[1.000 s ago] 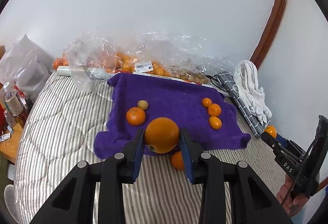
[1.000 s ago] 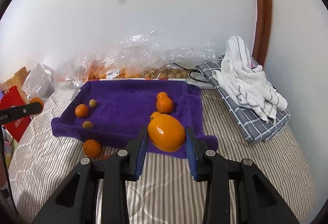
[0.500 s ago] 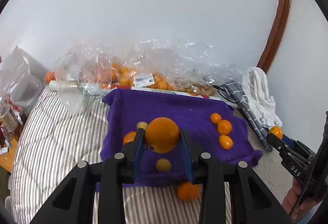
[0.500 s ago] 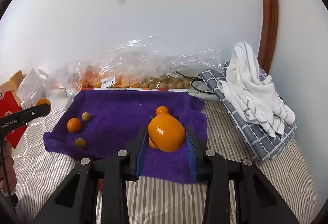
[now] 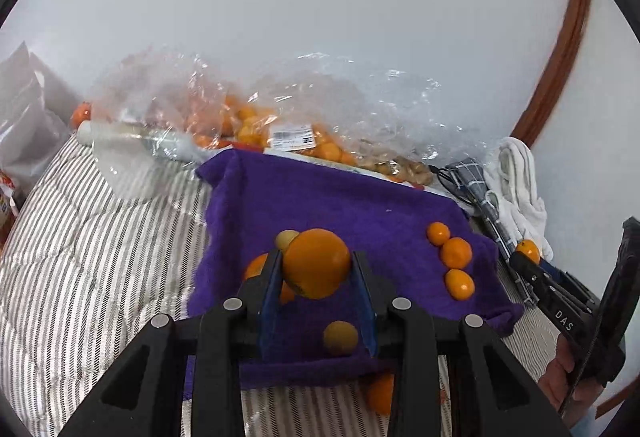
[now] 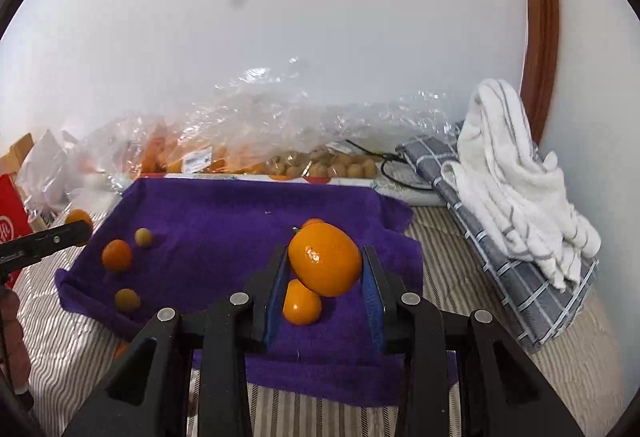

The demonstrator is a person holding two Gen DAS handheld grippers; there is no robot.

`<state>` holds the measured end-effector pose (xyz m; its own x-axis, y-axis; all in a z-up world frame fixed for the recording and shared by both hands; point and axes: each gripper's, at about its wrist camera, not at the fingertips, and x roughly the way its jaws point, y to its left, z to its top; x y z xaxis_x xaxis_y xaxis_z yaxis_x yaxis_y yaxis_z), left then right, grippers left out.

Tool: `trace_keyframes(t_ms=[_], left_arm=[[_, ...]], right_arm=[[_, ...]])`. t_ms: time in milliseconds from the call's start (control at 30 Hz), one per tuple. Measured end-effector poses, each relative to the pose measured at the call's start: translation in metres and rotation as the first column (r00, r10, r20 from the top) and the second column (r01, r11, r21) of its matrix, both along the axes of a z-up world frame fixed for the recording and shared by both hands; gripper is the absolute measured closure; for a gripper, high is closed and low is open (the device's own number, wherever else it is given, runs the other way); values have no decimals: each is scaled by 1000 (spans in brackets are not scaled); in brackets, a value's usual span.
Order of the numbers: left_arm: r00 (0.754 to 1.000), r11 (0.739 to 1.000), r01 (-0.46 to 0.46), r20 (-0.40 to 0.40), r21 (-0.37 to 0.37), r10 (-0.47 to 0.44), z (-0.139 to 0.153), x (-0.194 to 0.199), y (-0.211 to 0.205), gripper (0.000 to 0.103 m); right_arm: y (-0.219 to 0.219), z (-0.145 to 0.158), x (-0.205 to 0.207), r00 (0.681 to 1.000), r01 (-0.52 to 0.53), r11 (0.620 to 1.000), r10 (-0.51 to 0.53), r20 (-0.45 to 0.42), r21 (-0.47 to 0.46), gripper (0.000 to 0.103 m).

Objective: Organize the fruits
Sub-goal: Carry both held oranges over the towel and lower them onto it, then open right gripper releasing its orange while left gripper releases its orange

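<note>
While above purple towel (image 5: 320,197): left tongs (image 5: 317,269) clamping round orange (image 5: 316,263); right tongs (image 6: 325,264) clamping oval orange (image 6: 325,264), towel's 4 o'clock.

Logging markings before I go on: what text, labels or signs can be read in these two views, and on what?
"DAS": white letters on the right claw, seen from the left wrist.
White sticker on the clear fruit bag: print too small to read.
Red box at the left edge: white mark, cut off, unreadable.
Left claw: faint lettering, unreadable.
</note>
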<state>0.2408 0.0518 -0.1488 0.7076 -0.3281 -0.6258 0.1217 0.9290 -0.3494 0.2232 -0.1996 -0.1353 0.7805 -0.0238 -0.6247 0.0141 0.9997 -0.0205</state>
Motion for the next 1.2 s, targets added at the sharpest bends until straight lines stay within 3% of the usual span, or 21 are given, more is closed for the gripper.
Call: trace_keyframes(t_ms=[200,433,933,1200], left_arm=[[999,999,-28,-31,-21,28,-11,5,6,71],[1000,999,-27,-14,36,27,-17,4,-2,71],[998,1000,-8,-56,-12,7,-24,8,3,71],[994,998,44,-101,51,-38,-30,10,-11,71]], right_arm=[[-11,-12,1,1000,11,999,-12,15,37,68],[-23,-21,-1,1000,18,997,-19,8,72,68],[-21,-41,5,997,24,997,-19,-71,70,68],[-15,-45,7,995,24,999,-20,-93,39,68]])
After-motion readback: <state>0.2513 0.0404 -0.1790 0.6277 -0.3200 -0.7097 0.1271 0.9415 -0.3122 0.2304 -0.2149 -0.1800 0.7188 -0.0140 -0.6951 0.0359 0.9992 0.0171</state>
